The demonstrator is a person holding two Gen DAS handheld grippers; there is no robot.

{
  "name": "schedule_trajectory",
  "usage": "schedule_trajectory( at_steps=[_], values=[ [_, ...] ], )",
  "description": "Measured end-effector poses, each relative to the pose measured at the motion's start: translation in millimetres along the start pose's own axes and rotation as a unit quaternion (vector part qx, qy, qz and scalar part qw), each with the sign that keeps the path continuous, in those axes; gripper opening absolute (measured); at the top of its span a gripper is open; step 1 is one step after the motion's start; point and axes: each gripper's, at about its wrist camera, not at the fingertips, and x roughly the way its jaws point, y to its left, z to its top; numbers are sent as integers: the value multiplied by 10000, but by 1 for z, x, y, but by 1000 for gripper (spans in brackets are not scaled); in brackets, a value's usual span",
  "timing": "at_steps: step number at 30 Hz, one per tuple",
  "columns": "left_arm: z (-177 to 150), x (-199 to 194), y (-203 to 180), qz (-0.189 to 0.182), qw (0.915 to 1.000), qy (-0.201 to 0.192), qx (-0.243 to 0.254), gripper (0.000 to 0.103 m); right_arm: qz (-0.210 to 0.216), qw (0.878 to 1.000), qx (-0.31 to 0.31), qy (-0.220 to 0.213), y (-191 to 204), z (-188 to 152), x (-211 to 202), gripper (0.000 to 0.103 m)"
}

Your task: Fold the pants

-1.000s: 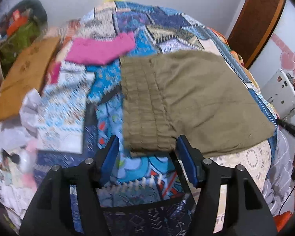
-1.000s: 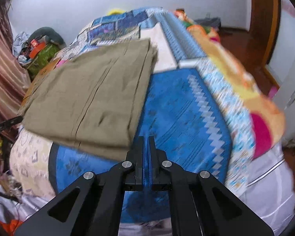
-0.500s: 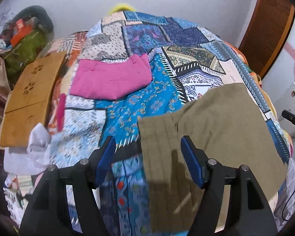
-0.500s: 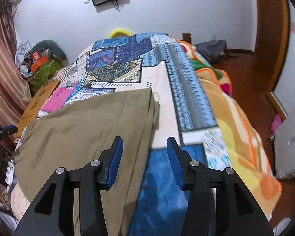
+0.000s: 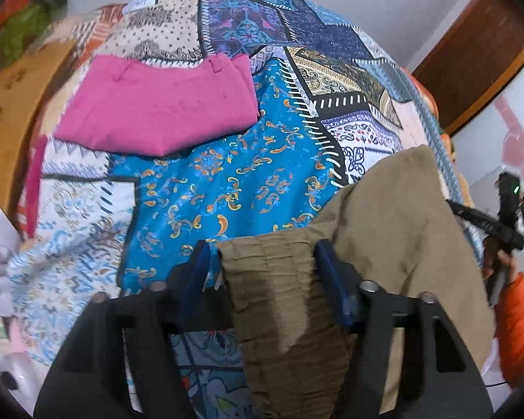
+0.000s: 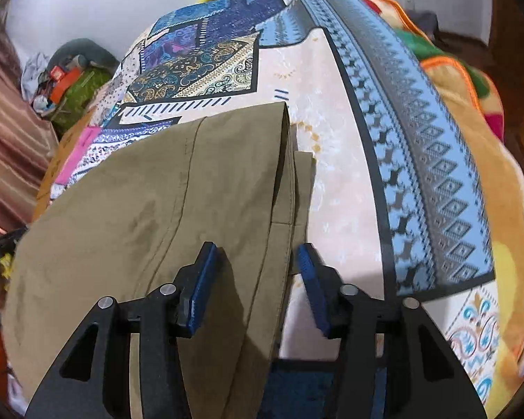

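Note:
Olive-khaki pants [image 5: 384, 230] lie folded on a patchwork bedspread [image 5: 234, 181]. In the left wrist view, my left gripper [image 5: 262, 262] is open, its blue pads straddling the pleated waistband corner [image 5: 272, 279]. In the right wrist view, the pants [image 6: 139, 209] spread left and my right gripper [image 6: 255, 272] is open, its pads either side of the stacked hem edge [image 6: 286, 209]. Neither gripper holds the cloth.
A folded pink garment [image 5: 157, 111] lies further up the bed. A wooden board [image 5: 7, 111] and clutter sit at the left. An orange blanket [image 6: 471, 104] drapes the right bed edge. A brown door [image 5: 471, 52] stands right.
The right gripper opened from shut. Both grippers moved forward over the pants, so the waistband and hem edges now sit between their pads.

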Motion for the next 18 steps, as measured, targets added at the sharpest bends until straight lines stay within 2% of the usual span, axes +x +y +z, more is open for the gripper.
schedule_trajectory(
  at_steps=[2,3,4,9,13,15,16,17,18],
  values=[
    [-1,-1,3,151,9997,-108,-155,56,-227,9995,-205,-102,5,-2,0,18],
    [-3,-2,5,235,9994,-166,-215,56,-330,9988,-333,-144,7,-3,0,17],
    [-6,-4,5,337,9988,-225,-281,55,-350,9984,-409,-176,9,-2,1,12],
    [-16,-12,0,798,9954,-387,-376,55,-805,9927,-873,-208,21,9,9,10],
    [-14,-28,-6,907,9952,-367,-85,55,-1022,9886,-1106,-67,31,23,4,11],
    [-11,-40,-10,859,9953,-451,31,55,-972,9893,-1080,-156,37,31,-11,14],
    [-8,-47,-13,877,9947,-522,84,55,-827,9910,-1033,-214,40,34,-19,25],
    [-6,-52,-17,882,9942,-600,129,55,-592,9931,-969,-304,46,36,-31,42],
    [-3,-58,-21,826,9943,-653,170,55,-405,9939,-949,-383,53,37,-37,49]
  ],
)
